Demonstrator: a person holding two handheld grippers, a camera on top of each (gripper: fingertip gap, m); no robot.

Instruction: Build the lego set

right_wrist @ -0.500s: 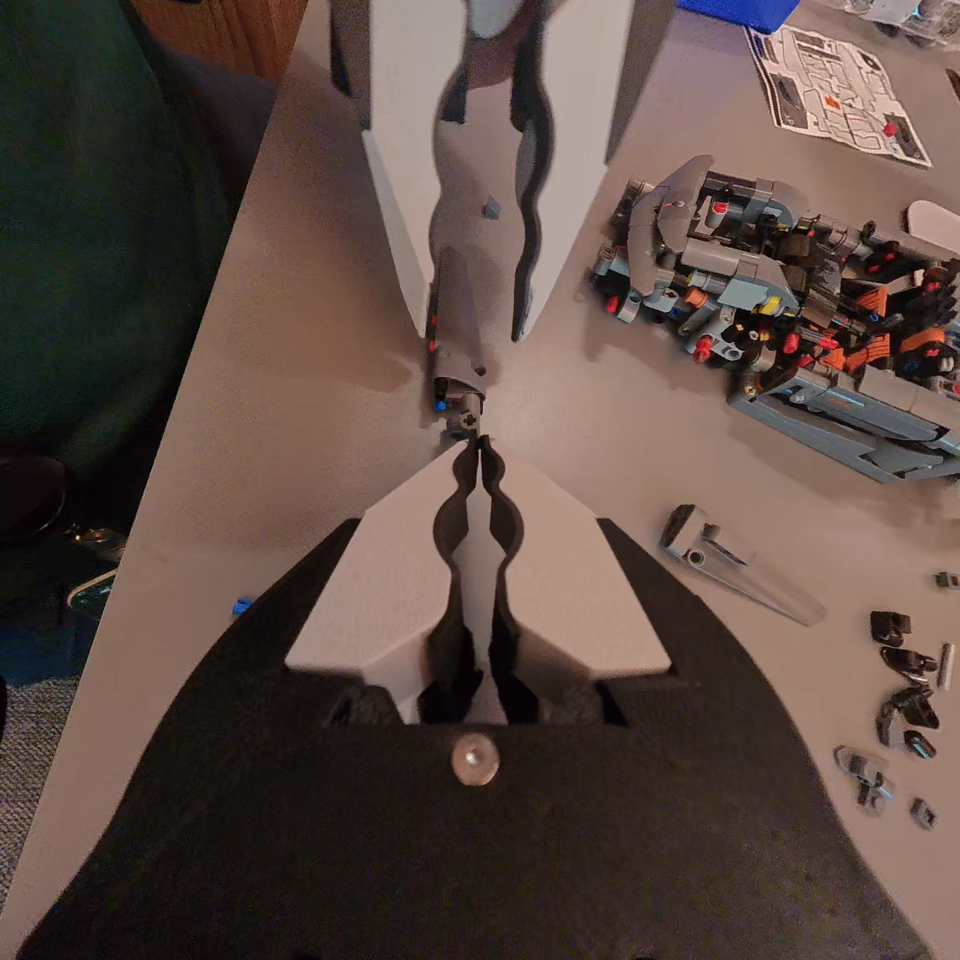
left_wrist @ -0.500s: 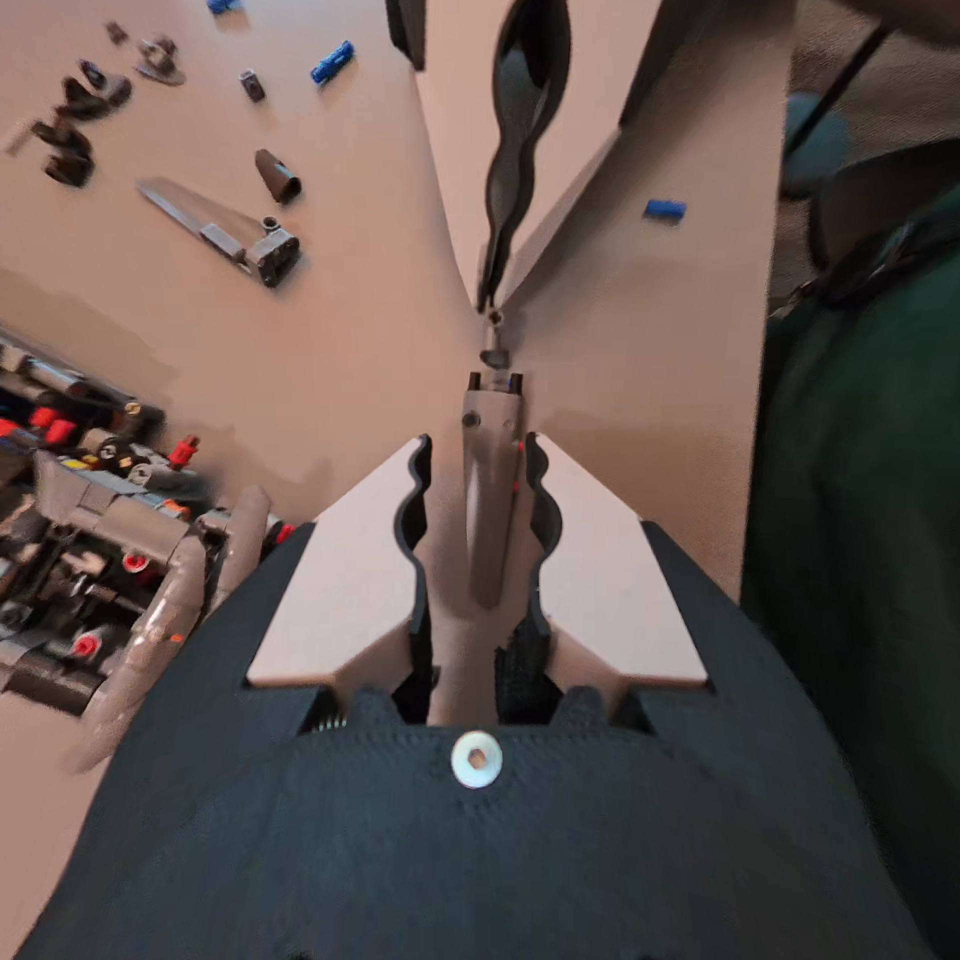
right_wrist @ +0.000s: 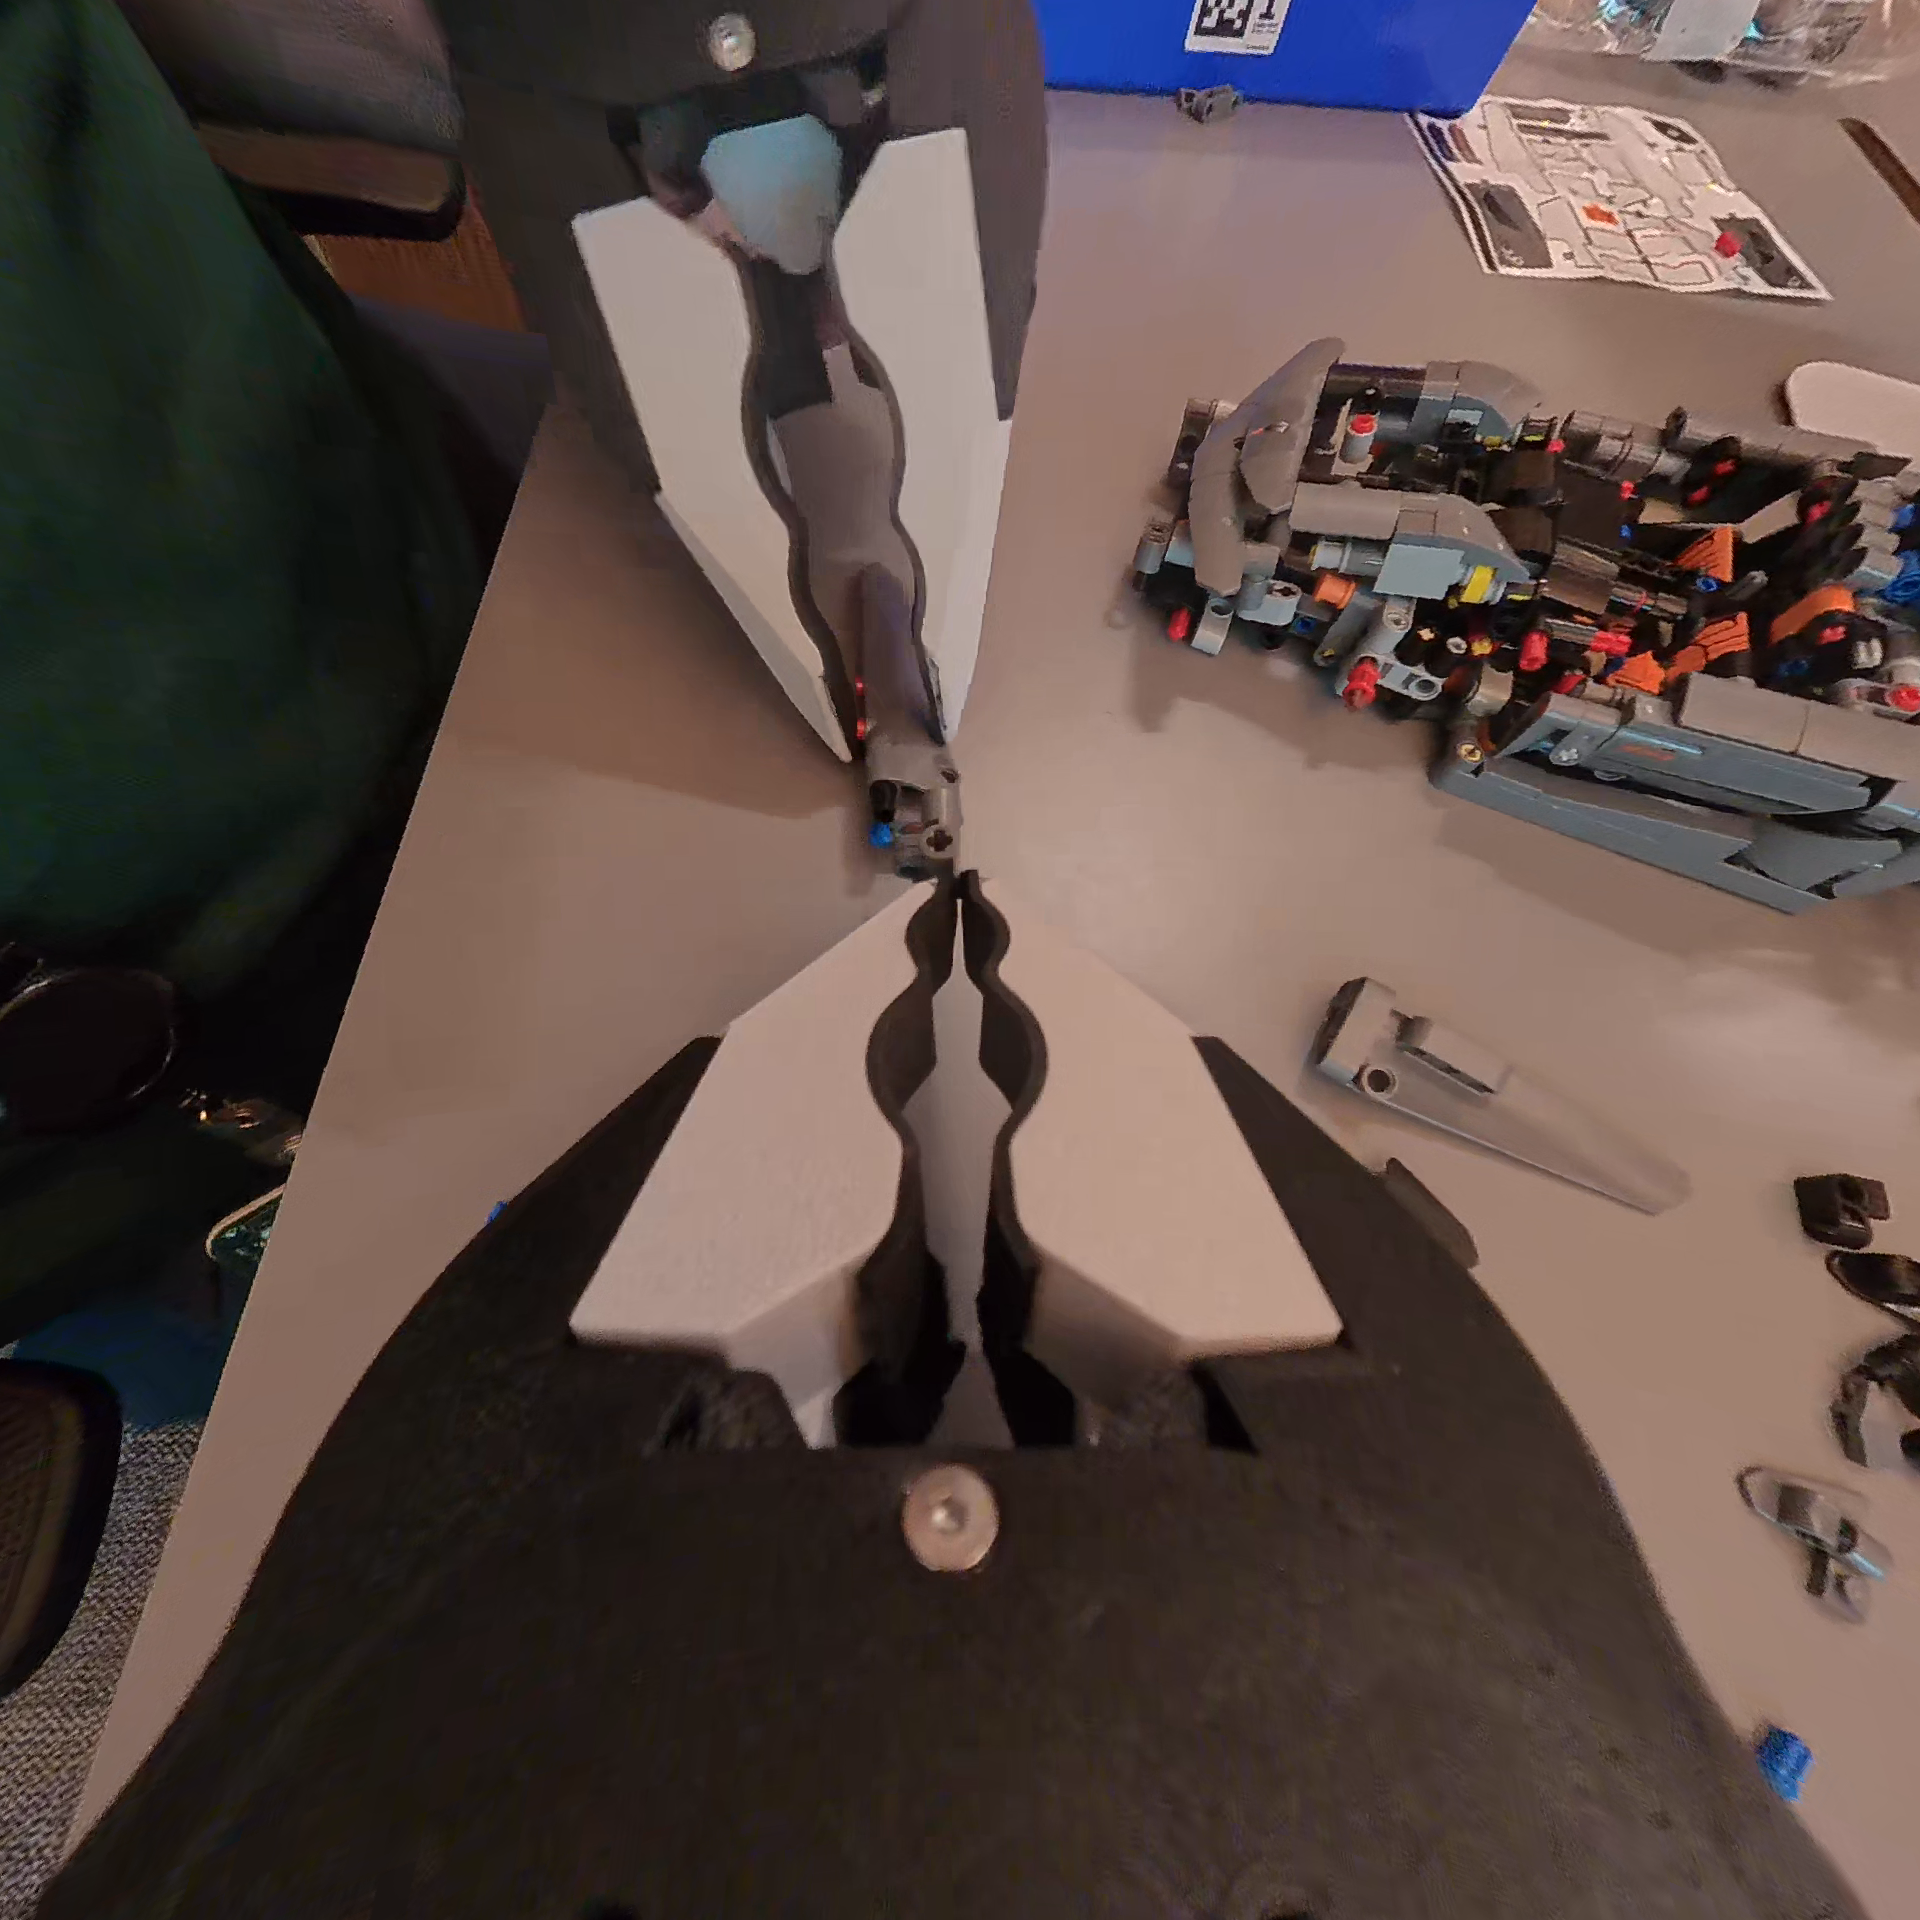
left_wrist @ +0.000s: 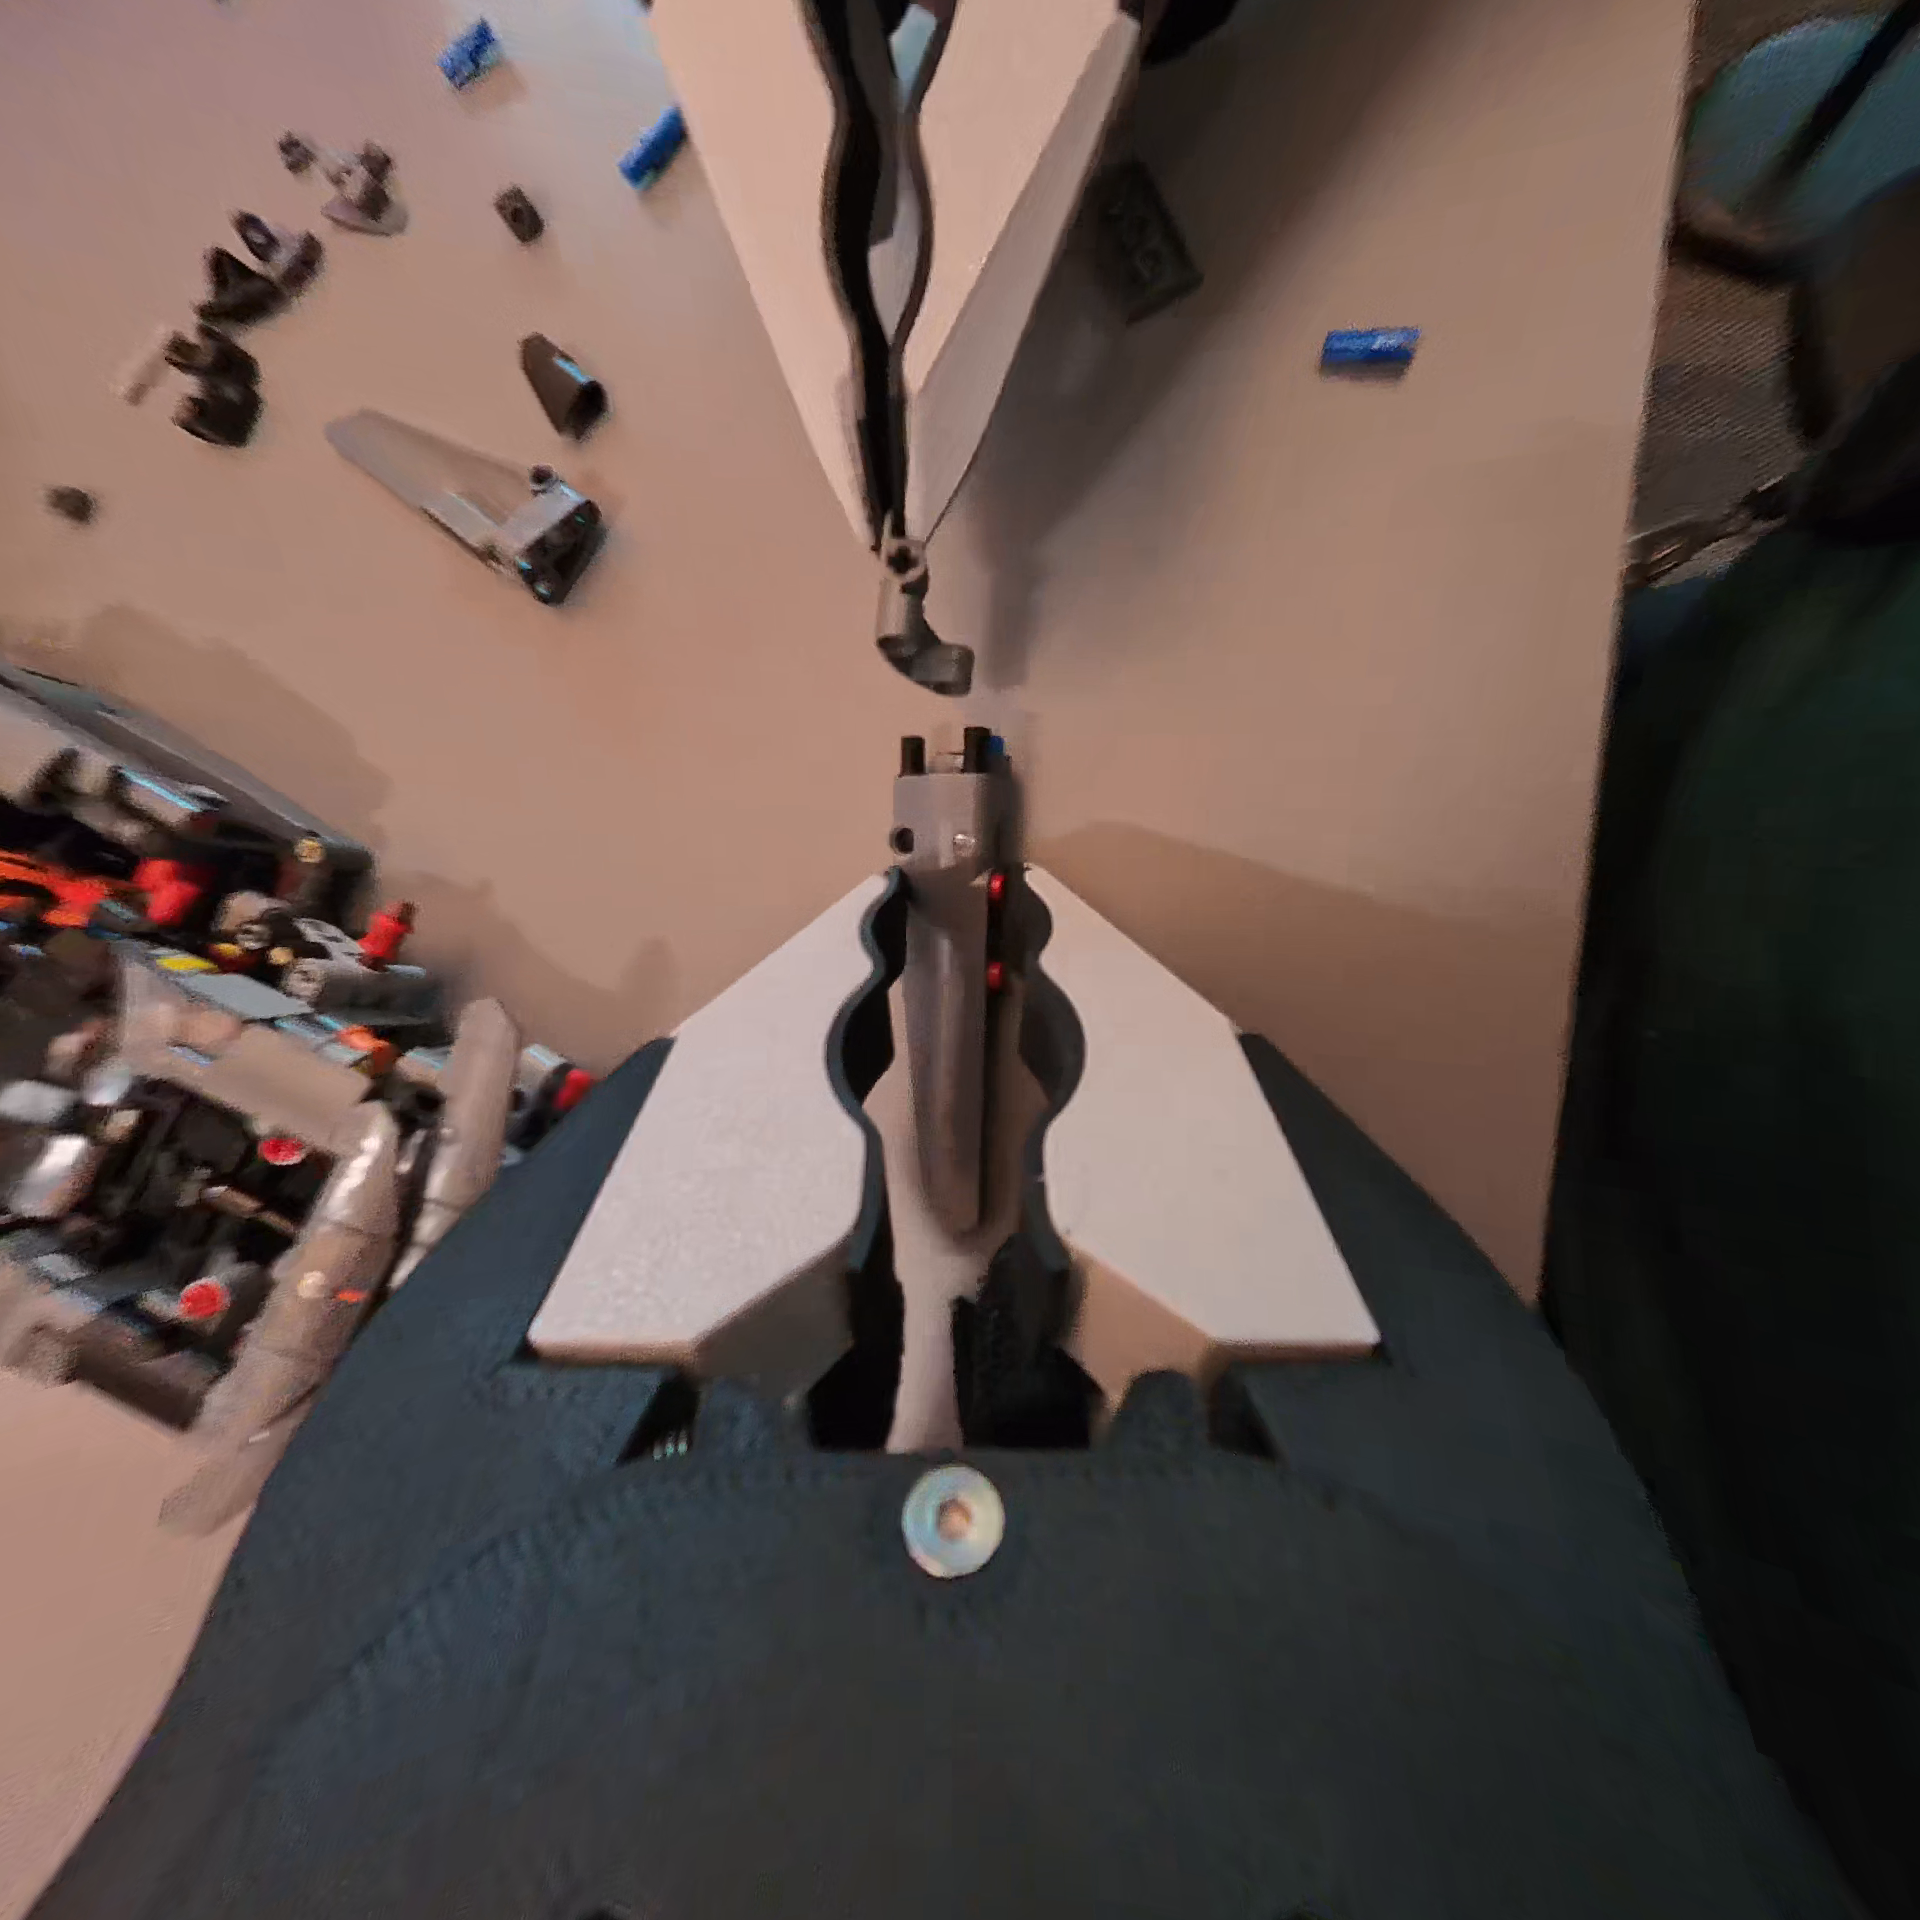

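My left gripper (left_wrist: 961, 883) is shut on a long tapered grey panel piece (left_wrist: 945, 1039), whose end with two black pins sticks out past the fingertips. My right gripper (right_wrist: 961, 888) is shut on a small grey angled connector (left_wrist: 920, 634) with a cross hole. The connector hangs just beyond the panel's pin end with a small gap between them. In the right wrist view the connector (right_wrist: 935, 836) overlaps the panel's end (right_wrist: 883, 644), and the left gripper (right_wrist: 899, 738) comes in from the top. In the left wrist view the right gripper (left_wrist: 899, 530) comes in from the top.
A large partly built grey, black and orange model (right_wrist: 1558, 623) lies on the table, at the left in the left wrist view (left_wrist: 208, 1091). A grey wedge piece (right_wrist: 1475, 1101), loose dark parts (right_wrist: 1860, 1340), a blue pin (left_wrist: 1369, 346), an instruction sheet (right_wrist: 1610, 197) and a blue box (right_wrist: 1278, 52) lie around. The table edge (right_wrist: 416, 935) and a person in green (right_wrist: 156, 520) are close by. Tip to tip, the grippers are about 6 centimetres apart.
Both grippers keep their holds. The gap between the connector and the panel's pin end has widened slightly, and both views have shifted a little.
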